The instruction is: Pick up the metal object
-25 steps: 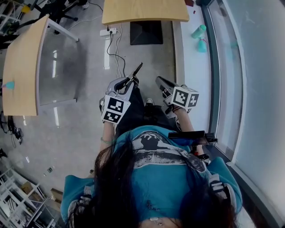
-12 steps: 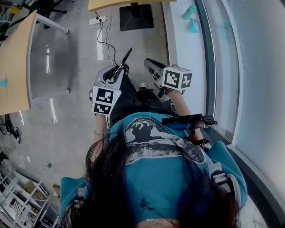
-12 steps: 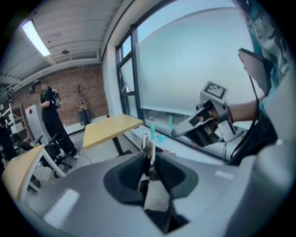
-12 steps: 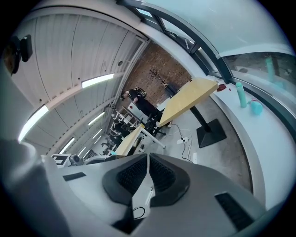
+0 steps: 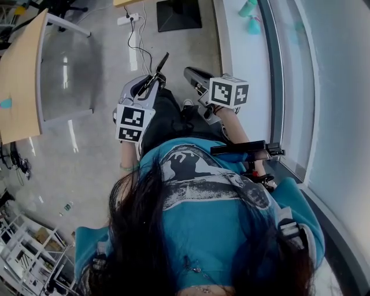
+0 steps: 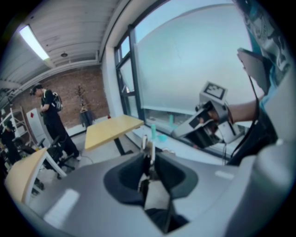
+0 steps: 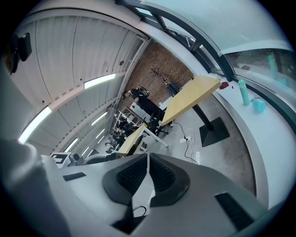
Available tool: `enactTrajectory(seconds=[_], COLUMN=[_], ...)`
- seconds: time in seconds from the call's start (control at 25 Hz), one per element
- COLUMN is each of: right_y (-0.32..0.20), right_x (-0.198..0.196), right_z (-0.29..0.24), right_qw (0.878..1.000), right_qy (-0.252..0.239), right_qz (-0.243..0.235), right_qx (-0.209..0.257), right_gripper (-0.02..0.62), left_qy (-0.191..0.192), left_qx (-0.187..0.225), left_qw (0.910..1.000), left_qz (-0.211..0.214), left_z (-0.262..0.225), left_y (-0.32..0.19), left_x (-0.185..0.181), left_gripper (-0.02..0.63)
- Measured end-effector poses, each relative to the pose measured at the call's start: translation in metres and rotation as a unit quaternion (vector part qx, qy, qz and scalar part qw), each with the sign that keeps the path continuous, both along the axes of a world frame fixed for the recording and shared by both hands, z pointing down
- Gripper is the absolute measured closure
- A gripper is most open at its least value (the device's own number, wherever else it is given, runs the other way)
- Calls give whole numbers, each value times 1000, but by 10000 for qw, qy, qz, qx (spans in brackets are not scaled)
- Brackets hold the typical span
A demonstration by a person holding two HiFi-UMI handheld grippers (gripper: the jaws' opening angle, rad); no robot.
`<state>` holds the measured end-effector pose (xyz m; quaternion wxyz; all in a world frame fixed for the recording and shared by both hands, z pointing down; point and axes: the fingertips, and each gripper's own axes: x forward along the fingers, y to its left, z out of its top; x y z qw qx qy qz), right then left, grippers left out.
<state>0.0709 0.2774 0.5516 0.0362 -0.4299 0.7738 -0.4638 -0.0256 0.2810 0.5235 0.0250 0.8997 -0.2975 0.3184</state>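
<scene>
The metal object [image 5: 162, 62] is a thin dark strip. It sticks out beyond my left gripper [image 5: 150, 85], which is shut on it and held in front of the person's body above the floor. In the left gripper view the strip [image 6: 148, 147] stands upright, pinched between the dark pads. My right gripper [image 5: 189, 71] is level with it on the right, a short way off, with its marker cube [image 5: 228, 91] facing up. In the right gripper view its jaws [image 7: 148, 161] are shut together with nothing between them. The right gripper [image 6: 203, 124] also shows in the left gripper view.
A wooden table [image 5: 20, 75] stands at the left, over grey floor. A power strip [image 5: 128, 19] with cables and a black table base [image 5: 179, 13] lie ahead. Two teal bottles [image 5: 250, 17] stand on the white windowsill. A person [image 6: 51, 115] stands far off by a brick wall.
The head view has shifted, so the floor and both grippers sit higher in the picture. The grippers keep nearly the same pose, and the left one still holds the strip.
</scene>
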Motion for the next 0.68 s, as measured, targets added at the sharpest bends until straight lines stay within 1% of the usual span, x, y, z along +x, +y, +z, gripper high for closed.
enactTrajectory(seconds=[0.2, 0.4, 0.68], right_y=[0, 3, 8], right_x=[9, 20, 36], right_z=[0, 2, 17], right_qw=[9996, 9985, 9958], right_qy=[-145, -199, -240], right_qz=[246, 511, 874], right_qx=[20, 28, -143], right_gripper=[571, 571, 571], left_qy=[-13, -56, -42], left_qx=[-23, -84, -113], left_qw=[9998, 9992, 9988], left_qz=[177, 384, 467], left_z=[-2, 7, 13], left_y=[-2, 2, 4], left_x=[10, 14, 12], left_gripper=[525, 525, 525])
